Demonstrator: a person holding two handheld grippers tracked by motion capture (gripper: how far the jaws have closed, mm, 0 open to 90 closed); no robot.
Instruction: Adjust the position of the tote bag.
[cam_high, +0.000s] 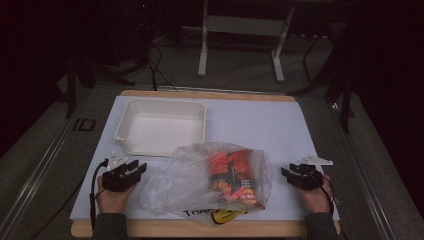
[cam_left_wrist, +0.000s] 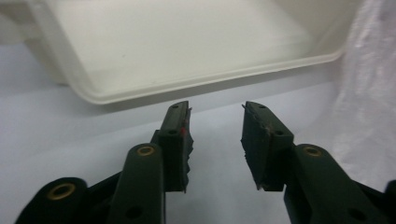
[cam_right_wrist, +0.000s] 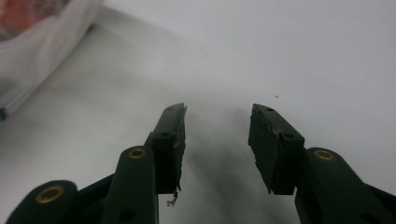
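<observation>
You are holding the left claw (cam_high: 138, 167) wide with nothing between its jaws, just short of the white tray (cam_high: 131, 112). Your right claw (cam_high: 287, 172) is likewise gaping wide and empty. Between both claws, the clear plastic bag (cam_high: 165, 185) of red packets (cam_high: 235, 175) is lying on the surface (cam_high: 260, 120).

Room is lying mostly in darkness; light is falling only on the table (cam_high: 300, 125). White sheet is covering a wooden top whose edge (cam_high: 200, 95) is showing at the far side. Grey floor (cam_high: 235, 70) is stretching beyond. A white stand (cam_high: 240, 25) on two legs is standing at the back. Dark cables (cam_high: 157, 70) are trailing across the floor at far left.
</observation>
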